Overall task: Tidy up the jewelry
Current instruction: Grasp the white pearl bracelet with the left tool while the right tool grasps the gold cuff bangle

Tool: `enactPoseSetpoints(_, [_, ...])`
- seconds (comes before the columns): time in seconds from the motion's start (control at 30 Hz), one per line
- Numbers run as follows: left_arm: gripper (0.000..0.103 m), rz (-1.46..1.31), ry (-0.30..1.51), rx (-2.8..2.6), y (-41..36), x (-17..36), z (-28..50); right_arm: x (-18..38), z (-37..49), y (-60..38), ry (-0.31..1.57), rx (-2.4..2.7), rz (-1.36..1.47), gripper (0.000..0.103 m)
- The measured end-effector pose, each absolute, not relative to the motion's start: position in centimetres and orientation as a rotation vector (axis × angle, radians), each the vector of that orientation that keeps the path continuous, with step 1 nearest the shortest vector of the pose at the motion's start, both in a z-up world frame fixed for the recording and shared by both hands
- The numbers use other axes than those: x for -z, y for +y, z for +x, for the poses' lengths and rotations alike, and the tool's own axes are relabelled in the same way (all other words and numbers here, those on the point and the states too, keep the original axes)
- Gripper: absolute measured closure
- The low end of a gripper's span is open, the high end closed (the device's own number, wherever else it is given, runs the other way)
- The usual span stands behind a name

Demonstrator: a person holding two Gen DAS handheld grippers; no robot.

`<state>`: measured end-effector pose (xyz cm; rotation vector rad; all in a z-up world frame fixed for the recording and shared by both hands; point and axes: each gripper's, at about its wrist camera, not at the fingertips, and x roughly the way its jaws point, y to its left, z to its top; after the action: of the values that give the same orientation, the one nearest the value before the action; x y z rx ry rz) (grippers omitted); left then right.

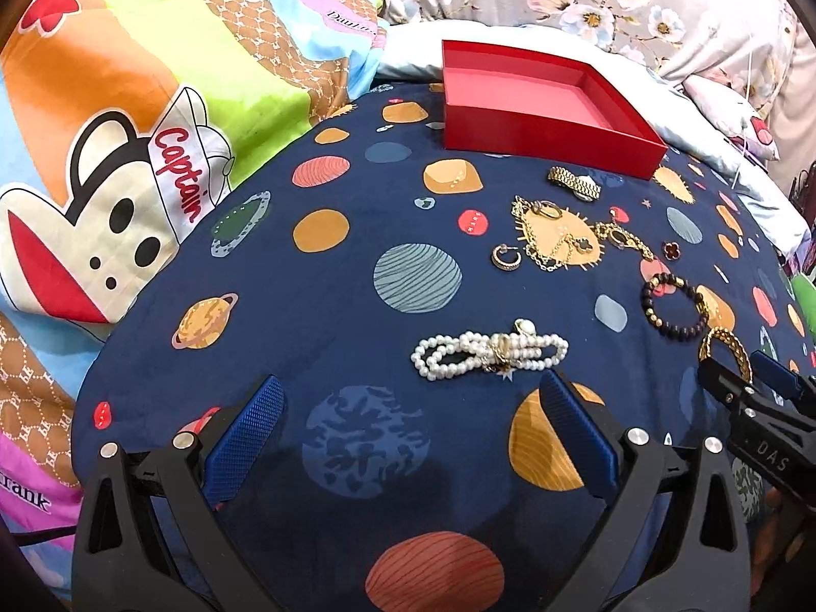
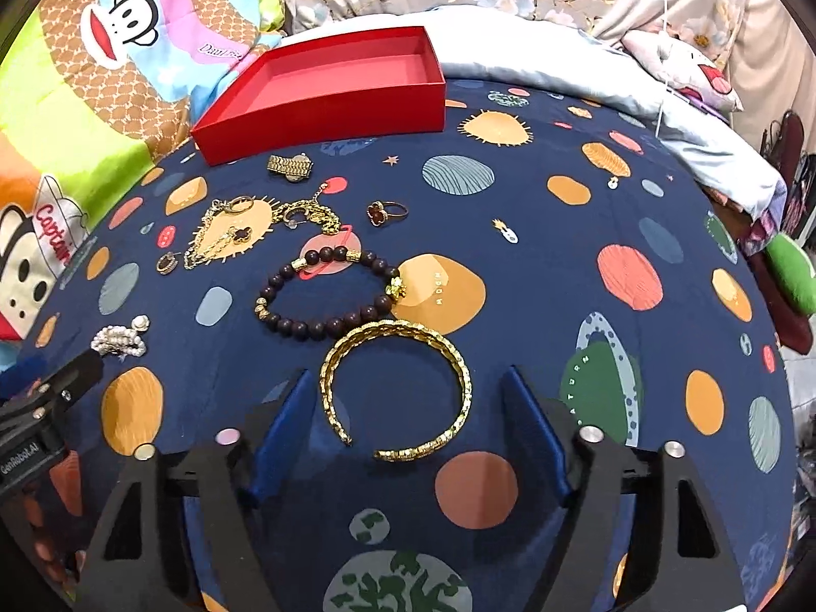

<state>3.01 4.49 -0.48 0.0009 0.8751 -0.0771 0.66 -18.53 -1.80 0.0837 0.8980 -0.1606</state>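
An empty red box (image 1: 530, 102) (image 2: 326, 86) sits at the back of a navy planet-print cloth. In front of it lie a gold watch (image 1: 574, 182) (image 2: 290, 166), gold chains (image 1: 556, 239) (image 2: 229, 234), a hoop earring (image 1: 506, 257), a ring (image 2: 385, 211), a dark bead bracelet (image 1: 673, 306) (image 2: 326, 293), a pearl necklace (image 1: 489, 352) (image 2: 120, 339) and a gold cuff bangle (image 2: 398, 387) (image 1: 727, 347). My left gripper (image 1: 408, 403) is open just short of the pearls. My right gripper (image 2: 408, 398) is open, its fingers either side of the bangle.
A cartoon monkey quilt (image 1: 127, 153) lies to the left. A floral pillow (image 1: 637, 5) and a pale blue blanket (image 2: 637, 102) lie behind the box. The right gripper shows at the right edge of the left wrist view (image 1: 755, 398).
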Motion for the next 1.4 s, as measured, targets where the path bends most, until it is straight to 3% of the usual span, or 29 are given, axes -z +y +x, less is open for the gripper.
enactPoseSetpoints(0.1, [0.005, 0.003, 0.878, 0.081, 4.4, 0.5, 3.5, 1.7, 0.7, -18.4, 0.892, 0.155, 0.075, 0.046])
enactPoseSetpoints(0.53, [0.006, 0.077, 0.912, 0.202, 2.4, 1.2, 5.7, 1.6, 0.5, -18.5, 0.887, 0.149, 0.087, 0.046])
enactPoseSetpoints(0.8, [0.017, 0.106, 0.940, 0.328, 1.3, 1.3, 3.6, 1.6, 0.5, -18.5, 0.886, 0.149, 0.090, 0.046])
enactPoseSetpoints(1.07, [0.018, 0.119, 0.920, 0.335, 2.1, 0.8, 6.5, 1.6, 0.5, -18.5, 0.886, 0.149, 0.088, 0.046])
enactPoseSetpoints(1.2, [0.039, 0.159, 0.930, 0.389, 1.4, 1.2, 6.3, 1.6, 0.5, -18.5, 0.886, 0.150, 0.088, 0.046])
enactPoseSetpoints(1.33, [0.051, 0.176, 0.927, 0.421, 1.0, 1.0, 5.0, 1.6, 0.5, -18.5, 0.885, 0.149, 0.089, 0.046])
enactPoseSetpoints(1.4, [0.066, 0.166, 0.930, 0.435, 0.9, 0.9, 4.4, 1.6, 0.5, -18.5, 0.885, 0.149, 0.089, 0.046])
